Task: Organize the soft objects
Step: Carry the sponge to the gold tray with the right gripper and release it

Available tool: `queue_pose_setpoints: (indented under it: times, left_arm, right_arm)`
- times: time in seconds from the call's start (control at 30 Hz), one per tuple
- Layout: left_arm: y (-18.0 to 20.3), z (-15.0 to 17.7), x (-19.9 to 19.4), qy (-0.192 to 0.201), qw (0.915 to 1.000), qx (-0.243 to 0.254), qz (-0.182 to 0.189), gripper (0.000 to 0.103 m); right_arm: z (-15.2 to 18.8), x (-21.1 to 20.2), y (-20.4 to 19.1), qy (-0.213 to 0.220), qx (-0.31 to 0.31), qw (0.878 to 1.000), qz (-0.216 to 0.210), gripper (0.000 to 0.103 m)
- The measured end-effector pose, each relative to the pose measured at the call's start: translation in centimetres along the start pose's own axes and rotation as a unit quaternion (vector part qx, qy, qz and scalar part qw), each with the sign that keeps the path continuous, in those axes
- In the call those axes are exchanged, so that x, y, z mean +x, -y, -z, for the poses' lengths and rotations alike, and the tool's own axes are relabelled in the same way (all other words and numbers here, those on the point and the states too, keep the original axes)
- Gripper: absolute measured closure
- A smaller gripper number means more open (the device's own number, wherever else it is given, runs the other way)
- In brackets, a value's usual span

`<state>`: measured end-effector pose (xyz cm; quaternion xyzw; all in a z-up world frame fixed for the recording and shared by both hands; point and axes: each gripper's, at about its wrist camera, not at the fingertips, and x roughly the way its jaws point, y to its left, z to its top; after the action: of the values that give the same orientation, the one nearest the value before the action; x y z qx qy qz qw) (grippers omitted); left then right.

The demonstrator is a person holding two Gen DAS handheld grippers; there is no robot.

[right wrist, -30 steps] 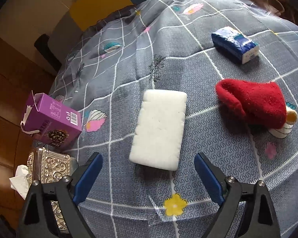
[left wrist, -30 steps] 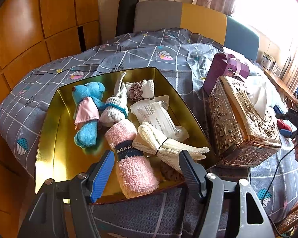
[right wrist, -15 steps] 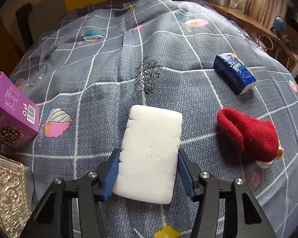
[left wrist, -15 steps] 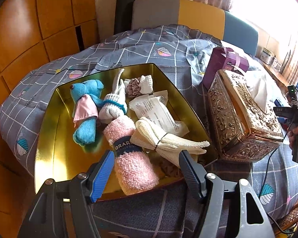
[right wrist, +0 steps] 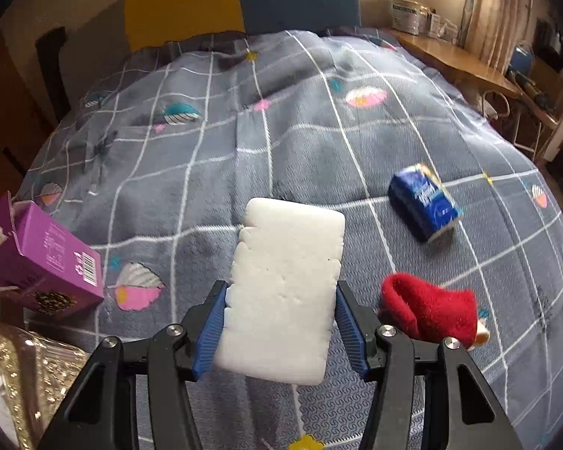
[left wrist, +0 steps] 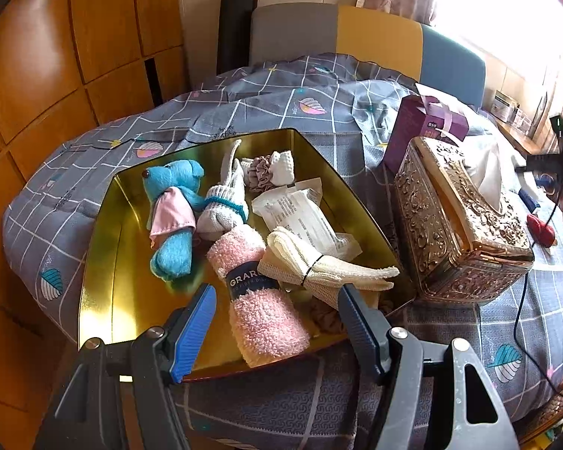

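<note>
Right gripper point(right wrist: 281, 322) clamped on a white sponge block point(right wrist: 285, 288), blue pads pressing its two long sides; the block is held clear of the grey checked bedspread point(right wrist: 244, 150), its far end tilted upward and away from the camera. On the bedspread to the right lie a red sock point(right wrist: 428, 309), just beside the gripper's right finger, and a blue tissue pack point(right wrist: 424, 202) farther off. At the left edge stands a purple carton point(right wrist: 41, 266) with a torn-open top, and below it a corner of an ornate gold tissue box point(right wrist: 26, 367). Left gripper point(left wrist: 277, 322) open, jaws standing wide with nothing pressed between them, hovering over the near edge of a gold tray point(left wrist: 105, 281) that rests on the bedspread. Tray contents: a blue plush toy point(left wrist: 172, 217) with a pink cloth, a white sock with a teal band point(left wrist: 223, 213), a rolled pink towel point(left wrist: 262, 300) with a dark paper band lying between the open fingers, a bundle of cream cloths point(left wrist: 319, 266) tied with a black elastic, a flat white packet point(left wrist: 300, 217), and a grey scrunchie point(left wrist: 261, 174) beside a small white piece at the far side. The ornate gold tissue box stands just right of the tray, the purple carton behind it.
</note>
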<state>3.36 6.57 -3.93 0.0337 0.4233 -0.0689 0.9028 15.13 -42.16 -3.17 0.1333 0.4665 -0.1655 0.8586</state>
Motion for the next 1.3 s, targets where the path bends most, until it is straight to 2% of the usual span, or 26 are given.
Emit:
queue_pose_setpoints:
  times: [0.27,0.47,0.7,0.97,1.13,1.3]
  left_arm:
    - [-0.3,0.2,-0.3,0.005,1.0,0.002,0.003,0.035]
    - [-0.8,0.5,-0.5,0.008,1.0,0.003,0.002,0.035]
    - [-1.3,0.5,-0.7,0.016,0.9998,-0.001,0.007,0.035]
    - [-2.9,0.8,-0.8,0.013,0.9998,-0.012,0.008,0.035]
    - [-7.6,0.5,-1.4,0.014,0.9971,-0.072,-0.017,0.035]
    - [-13.0,0.5,-2.2,0.021,0.9878,-0.139,-0.068,0.035]
  right_arm:
    - [-2.4,-5.0,-7.9,0.048,-0.075,0.993,-0.079,0.046]
    - [-1.5,-8.8,-14.1,0.078,-0.143,0.975,-0.152,0.046]
    - [2.3,-12.8,-20.6,0.086,-0.246,0.936,-0.236,0.046]
    - [8.6,-14.0,-27.4,0.049,-0.343,0.888,-0.303,0.046]
    - [13.0,-12.7,-31.1,0.007,-0.381,0.864,-0.329,0.046]
    - [17.2,-11.0,-34.6,-0.03,-0.403,0.845,-0.351,0.046]
